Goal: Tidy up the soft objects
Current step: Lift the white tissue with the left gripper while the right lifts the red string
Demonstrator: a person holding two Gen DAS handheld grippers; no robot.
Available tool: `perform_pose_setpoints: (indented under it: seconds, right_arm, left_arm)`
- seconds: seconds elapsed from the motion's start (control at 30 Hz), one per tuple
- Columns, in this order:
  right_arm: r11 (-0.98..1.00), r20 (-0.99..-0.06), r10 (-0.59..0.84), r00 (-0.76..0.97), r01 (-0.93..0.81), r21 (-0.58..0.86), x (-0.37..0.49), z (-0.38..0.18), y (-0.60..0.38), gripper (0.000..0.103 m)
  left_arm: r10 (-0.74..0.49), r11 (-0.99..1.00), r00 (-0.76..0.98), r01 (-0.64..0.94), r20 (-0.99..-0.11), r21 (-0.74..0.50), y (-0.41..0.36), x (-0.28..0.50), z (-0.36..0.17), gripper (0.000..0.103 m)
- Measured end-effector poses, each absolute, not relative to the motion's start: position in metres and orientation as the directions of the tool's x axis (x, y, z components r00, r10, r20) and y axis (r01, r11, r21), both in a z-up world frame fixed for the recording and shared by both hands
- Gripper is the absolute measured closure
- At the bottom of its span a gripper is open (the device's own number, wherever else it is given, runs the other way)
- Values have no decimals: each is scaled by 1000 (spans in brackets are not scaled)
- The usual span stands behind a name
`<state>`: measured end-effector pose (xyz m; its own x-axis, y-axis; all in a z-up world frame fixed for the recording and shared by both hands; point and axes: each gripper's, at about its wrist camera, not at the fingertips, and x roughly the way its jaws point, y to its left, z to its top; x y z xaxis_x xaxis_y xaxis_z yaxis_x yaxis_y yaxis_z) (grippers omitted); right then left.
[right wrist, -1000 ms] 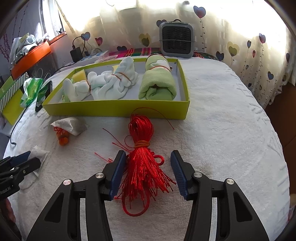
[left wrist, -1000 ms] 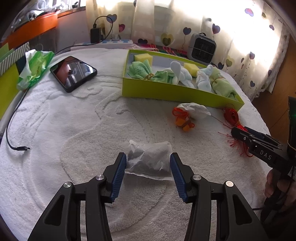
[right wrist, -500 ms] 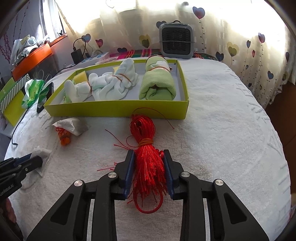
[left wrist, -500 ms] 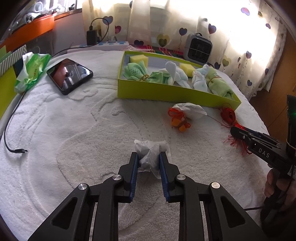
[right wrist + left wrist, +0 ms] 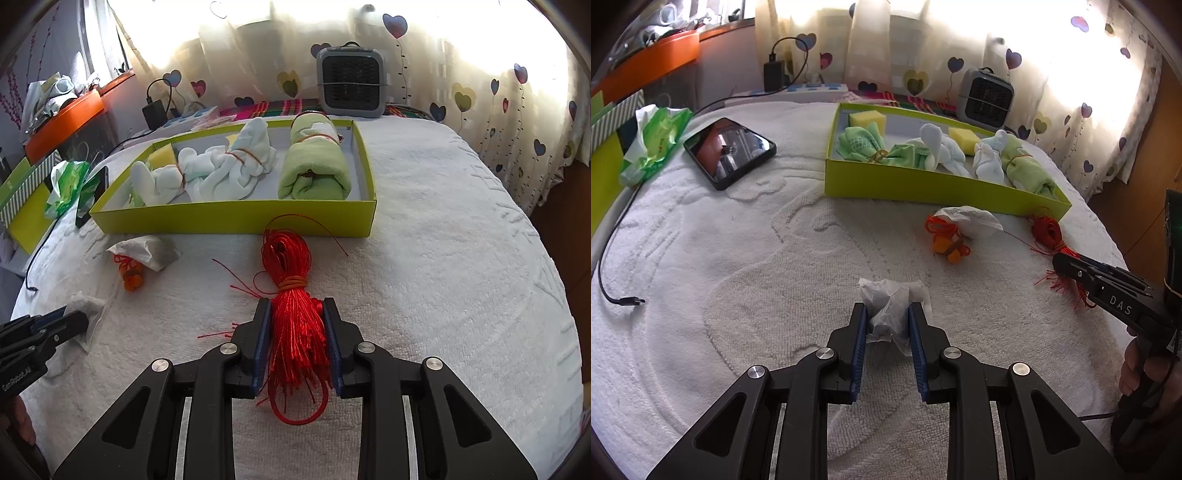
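Observation:
My left gripper (image 5: 886,314) is shut on a white tea-bag pouch (image 5: 890,310) lying on the white towel. My right gripper (image 5: 297,314) is shut on a red string bundle (image 5: 291,295) just in front of the lime-green box (image 5: 236,218). The box (image 5: 923,186) holds rolled green and white cloths and yellow sponges. A second white pouch (image 5: 971,219) lies by an orange string-tied item (image 5: 945,245) between the two grippers. In the left wrist view the right gripper (image 5: 1067,264) reaches in from the right; in the right wrist view the left gripper (image 5: 79,323) shows at the left edge.
A black phone (image 5: 729,151) and a green-white plastic bag (image 5: 652,142) lie at the left. A black cable (image 5: 617,273) runs along the left edge. A small grey heater (image 5: 351,83) stands behind the box by the heart-patterned curtain.
Both grippers closed from open: the left onto the white pouch, bunching it up, and the right onto the red string bundle.

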<state>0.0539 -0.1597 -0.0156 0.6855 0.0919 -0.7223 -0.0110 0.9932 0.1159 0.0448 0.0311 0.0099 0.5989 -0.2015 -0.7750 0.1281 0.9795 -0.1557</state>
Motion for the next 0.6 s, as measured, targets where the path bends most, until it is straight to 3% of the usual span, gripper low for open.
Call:
perform_pose_setpoints:
  seconds: [0.6]
  right_arm:
    - [986,-698,134,703,-26,164,46,-9,-155,75]
  left_arm:
    - [-223,975,609,152,-761,-164,26,45,14,82]
